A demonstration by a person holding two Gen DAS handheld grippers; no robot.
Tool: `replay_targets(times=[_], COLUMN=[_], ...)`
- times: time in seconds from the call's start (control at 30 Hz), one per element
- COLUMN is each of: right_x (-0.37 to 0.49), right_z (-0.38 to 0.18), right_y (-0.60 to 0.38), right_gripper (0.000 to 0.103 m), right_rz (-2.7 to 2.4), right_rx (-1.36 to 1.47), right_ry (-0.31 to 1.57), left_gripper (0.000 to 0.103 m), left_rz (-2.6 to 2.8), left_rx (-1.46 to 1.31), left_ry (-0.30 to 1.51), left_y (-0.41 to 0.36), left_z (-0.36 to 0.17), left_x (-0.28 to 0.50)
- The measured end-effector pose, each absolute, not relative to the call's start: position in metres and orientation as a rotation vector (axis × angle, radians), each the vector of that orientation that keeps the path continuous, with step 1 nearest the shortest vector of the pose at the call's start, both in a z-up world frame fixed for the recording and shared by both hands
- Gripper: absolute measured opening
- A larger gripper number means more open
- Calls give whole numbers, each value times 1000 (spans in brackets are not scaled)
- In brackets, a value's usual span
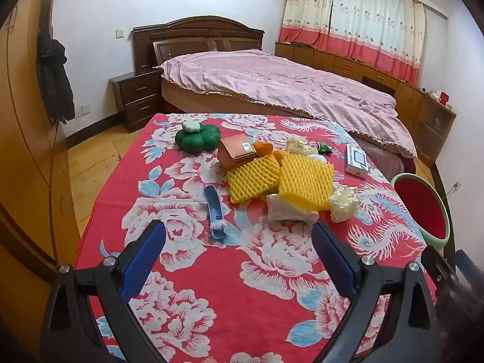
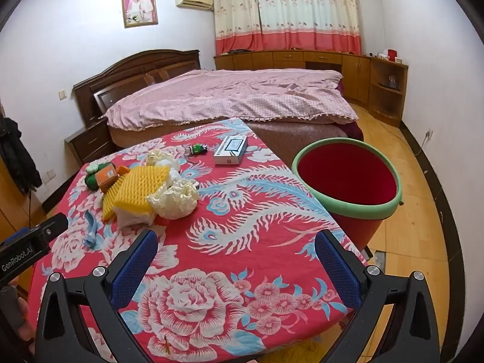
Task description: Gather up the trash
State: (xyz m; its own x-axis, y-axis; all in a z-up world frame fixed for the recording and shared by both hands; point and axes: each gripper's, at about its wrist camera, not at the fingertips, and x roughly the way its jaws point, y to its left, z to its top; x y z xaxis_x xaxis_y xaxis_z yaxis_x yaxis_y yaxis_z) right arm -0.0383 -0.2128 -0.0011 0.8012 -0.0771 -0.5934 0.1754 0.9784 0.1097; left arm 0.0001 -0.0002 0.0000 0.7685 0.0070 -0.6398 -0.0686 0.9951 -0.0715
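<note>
- The landmark is the red plastic bucket with a pale green rim, standing just off the edge of the table covered by a red cloth printed with white flowers; judging by the task, it is the bin.
- The left gripper hangs over the near part of the cloth, well away from the bucket, its blue-padded jaws spread wide with nothing between them.
- The right gripper sits nearer the bucket, over the table's near corner, also wide open and empty.
- The trash lies in a heap far from the bucket: two yellow foam fruit nets, a crumpled cream foam wrapper on the heap's bucket side, a white squashed packet, and orange peel scraps behind.
- A pale blue plastic scoop-like tool lies alone, further from the bucket than the heap.
- Risk: the foam nets are light and springy, so a shallow pinch could let one slip out on the way across to the bucket.
- Risk: the pieces overlap, so lifting one net may drag the packet or wrapper off the table.
- Risk: the green flower-shaped cushion, the brown cardboard box and the white flat carton may not be rubbish at all; grabbing them would be a mis-sort.
- Risk: pads closing low could catch the cloth and pull everything.
</note>
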Motion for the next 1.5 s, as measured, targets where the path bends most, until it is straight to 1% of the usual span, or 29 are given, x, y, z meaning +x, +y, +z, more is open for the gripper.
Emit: replay_targets(times=[1.07, 1.5], right_x=[-39, -40], right_z=[-2, -3], right_y=[-215, -216], right_gripper=[103, 103], right_rz=[-139, -142], right_rx=[164, 162], right_ry=[630, 619], left_gripper=[96, 96], left_rz=[52, 63], left_rx=[-88, -104], left_ry=[694, 647], left_y=[3, 6], left_z=[-1, -3], left_x=[0, -4])
